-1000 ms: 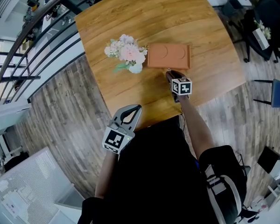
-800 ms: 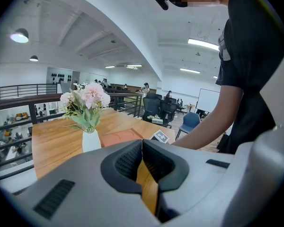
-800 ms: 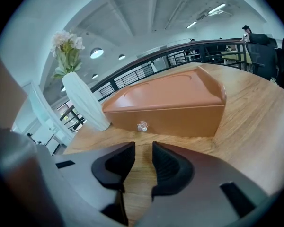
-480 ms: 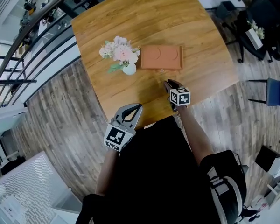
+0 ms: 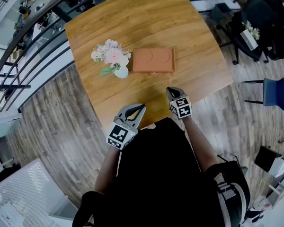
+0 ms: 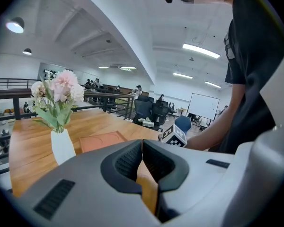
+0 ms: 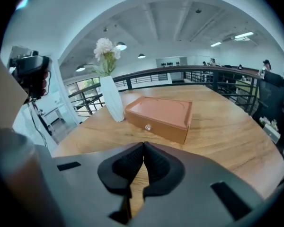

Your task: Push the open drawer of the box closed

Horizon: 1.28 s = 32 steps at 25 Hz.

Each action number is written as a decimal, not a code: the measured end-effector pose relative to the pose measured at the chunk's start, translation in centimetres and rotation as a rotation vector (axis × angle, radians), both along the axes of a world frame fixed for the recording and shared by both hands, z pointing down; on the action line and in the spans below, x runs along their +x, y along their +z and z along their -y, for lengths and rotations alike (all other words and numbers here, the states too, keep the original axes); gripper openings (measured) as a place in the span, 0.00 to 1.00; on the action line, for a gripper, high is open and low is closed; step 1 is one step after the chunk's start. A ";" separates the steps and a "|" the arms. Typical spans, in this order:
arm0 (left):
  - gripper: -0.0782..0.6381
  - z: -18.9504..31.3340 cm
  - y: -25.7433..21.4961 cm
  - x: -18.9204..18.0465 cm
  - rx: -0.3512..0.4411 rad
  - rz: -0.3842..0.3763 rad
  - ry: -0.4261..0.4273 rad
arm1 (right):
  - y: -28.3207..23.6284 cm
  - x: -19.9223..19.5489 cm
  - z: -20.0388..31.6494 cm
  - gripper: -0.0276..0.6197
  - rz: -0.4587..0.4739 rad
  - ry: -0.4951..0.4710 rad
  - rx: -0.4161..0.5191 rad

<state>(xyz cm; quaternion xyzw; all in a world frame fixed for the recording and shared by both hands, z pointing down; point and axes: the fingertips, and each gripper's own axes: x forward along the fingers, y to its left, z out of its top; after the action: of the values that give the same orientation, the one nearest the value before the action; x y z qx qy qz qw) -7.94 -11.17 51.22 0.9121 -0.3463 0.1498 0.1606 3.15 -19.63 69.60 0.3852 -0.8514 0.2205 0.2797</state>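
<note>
The flat terracotta rectangular box (image 5: 153, 60), long axis laid left-to-right at upper centre of the head view and its drawer (image 7: 156, 126) judged already flush, is found up-frame of the nearer right gripper (image 5: 171, 91), whose empty jaws are closing tip to tip.

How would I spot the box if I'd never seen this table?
Look at the wooden table. Near its middle stands a white vase of pink flowers, and the box lies beside it. It is flat and orange-brown, with a shiny knob on its front.
</note>
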 end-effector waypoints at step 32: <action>0.14 1.8 0.5 2.1 -0.017 -0.016 -0.002 | -14.8 -1.0 -3.0 0.06 0.090 -0.271 0.248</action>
<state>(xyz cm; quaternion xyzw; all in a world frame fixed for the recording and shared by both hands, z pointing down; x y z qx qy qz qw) -5.88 -12.93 51.67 0.9116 -0.3444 0.1451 0.1713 2.19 -16.60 54.82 0.2881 -0.9278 0.0909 0.2189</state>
